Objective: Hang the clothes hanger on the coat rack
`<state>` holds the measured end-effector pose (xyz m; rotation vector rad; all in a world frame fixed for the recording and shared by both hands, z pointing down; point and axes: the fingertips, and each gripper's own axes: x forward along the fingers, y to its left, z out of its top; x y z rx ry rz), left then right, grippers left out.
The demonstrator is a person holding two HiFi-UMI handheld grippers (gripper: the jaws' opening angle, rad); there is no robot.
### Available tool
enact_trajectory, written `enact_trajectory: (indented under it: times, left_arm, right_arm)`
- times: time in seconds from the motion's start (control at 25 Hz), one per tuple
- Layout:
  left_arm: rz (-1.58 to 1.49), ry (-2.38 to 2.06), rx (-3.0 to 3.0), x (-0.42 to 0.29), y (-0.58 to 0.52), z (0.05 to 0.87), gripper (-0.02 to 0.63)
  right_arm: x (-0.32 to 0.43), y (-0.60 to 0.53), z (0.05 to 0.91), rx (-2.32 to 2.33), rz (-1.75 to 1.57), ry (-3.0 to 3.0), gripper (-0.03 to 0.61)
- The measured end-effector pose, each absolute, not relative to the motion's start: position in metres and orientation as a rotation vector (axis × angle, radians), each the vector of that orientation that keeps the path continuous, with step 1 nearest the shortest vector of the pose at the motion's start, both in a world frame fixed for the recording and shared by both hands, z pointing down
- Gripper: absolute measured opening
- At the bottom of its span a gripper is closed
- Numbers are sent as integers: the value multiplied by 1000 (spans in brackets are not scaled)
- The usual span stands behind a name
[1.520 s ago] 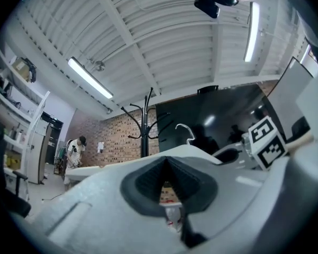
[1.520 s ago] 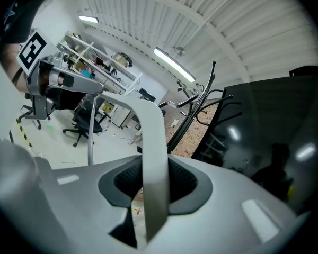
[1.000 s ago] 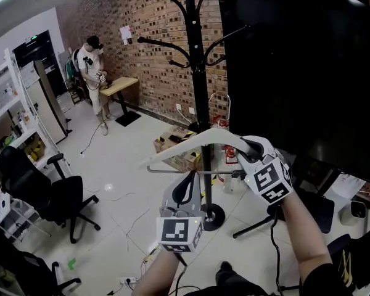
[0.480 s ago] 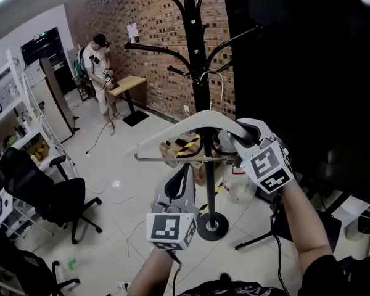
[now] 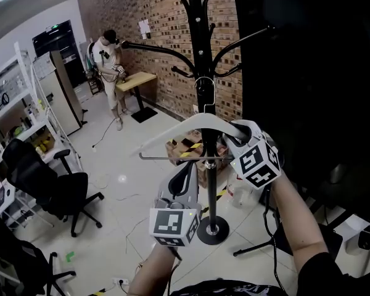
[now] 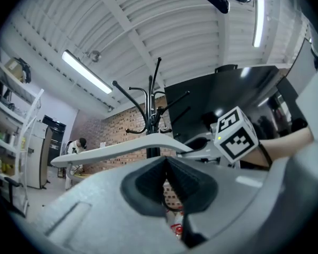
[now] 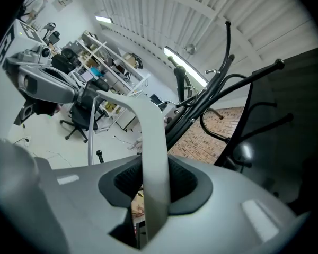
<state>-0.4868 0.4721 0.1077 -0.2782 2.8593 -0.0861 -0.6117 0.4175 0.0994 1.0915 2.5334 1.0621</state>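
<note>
Scene: head cam looks down into a workshop w/ white tiled floor (image 5: 111, 165) & red-brown brick wall (image 5: 166, 23)
Coat rack: tall black metal coat rack (image 5: 195, 36) straight ahead, curved arms up top, round base on the floor
Hanger: pale grey plastic clothes hanger (image 5: 185, 126) w/ thin metal hook & metal crossbar, roughly level, up in the air right in front of the rack pole; hook lines up w/ the pole about level w/ the lowest arms, can't tell if it rests on one
R tool: right gripper (image 5: 236, 132) clamped on the hanger's right shoulder; its own view shows the grey arm pinched btwn both black pads
L tool: left gripper (image 6: 166, 165) has jaw tips together, nothing btwn them; it sits just under the crossbar, near its middle
Background: person in white top (image 5: 111, 57) far left beside small wooden table (image 5: 134, 79); black office chair (image 5: 46, 187) at left; big black panel (image 5: 314, 73) fills the right side
</note>
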Motion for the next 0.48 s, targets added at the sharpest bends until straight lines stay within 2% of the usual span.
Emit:
enact_trajectory:
  times: [0.48]
  left_arm:
    - [-78,2897,-355,-492,476,124,5]
  right_arm:
    - [-624,426,128,1067,1111,2570,115]
